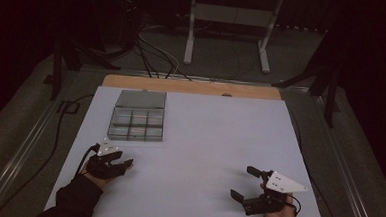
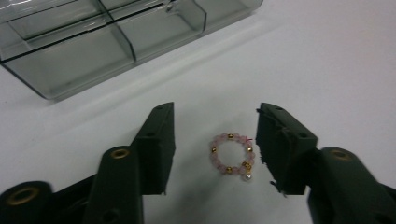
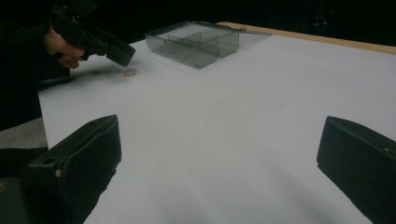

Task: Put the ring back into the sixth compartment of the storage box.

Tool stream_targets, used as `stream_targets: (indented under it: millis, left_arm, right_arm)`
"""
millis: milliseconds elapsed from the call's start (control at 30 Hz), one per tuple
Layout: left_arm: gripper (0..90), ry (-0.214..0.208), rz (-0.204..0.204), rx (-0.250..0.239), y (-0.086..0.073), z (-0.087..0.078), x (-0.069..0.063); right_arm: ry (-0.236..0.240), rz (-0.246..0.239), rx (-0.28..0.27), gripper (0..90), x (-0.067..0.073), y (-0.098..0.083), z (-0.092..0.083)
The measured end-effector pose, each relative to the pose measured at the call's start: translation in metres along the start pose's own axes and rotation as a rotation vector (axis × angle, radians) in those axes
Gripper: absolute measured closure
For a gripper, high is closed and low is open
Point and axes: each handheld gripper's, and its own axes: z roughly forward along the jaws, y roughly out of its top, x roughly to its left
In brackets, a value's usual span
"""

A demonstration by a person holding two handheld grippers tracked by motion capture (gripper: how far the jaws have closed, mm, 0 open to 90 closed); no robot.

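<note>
A small ring of pink beads with a few gold ones and a pearl drop [image 2: 230, 157] lies flat on the white table [image 1: 204, 139]. My left gripper [image 2: 215, 126] is open just above it, one black jaw on each side, neither touching it. In the high view the left gripper [image 1: 123, 160] hovers at the near left, below a clear grey compartment box [image 1: 138, 116]. The right gripper view shows the bead ring [image 3: 129, 73] as a faint loop under the left gripper [image 3: 109, 46]. My right gripper [image 1: 243, 182] is open wide at the near right, with nothing between its jaws [image 3: 219, 140].
The compartment box [image 2: 107, 37] has its lid folded back and its cells look empty; it stands just beyond the bead ring. A wooden strip [image 1: 192, 86] edges the table's far side. Cables and a white stand [image 1: 230, 20] lie on the dark floor beyond.
</note>
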Motion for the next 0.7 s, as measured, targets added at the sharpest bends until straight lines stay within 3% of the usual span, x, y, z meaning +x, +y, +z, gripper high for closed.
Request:
stream_targets:
  millis: [267,700]
  left_arm:
    - [56.2,0.009,0.000,0.042,-0.0019,0.0045,0.0003]
    - [68.5,0.013,-0.022,0.057,-0.0034,0.0093,0.0014]
  right_arm:
    - [-0.001,-0.002,0.001,0.0,0.0001,-0.0001,0.0000]
    - [-0.003,-0.005,0.004,0.0,0.0002,-0.0001,0.0001]
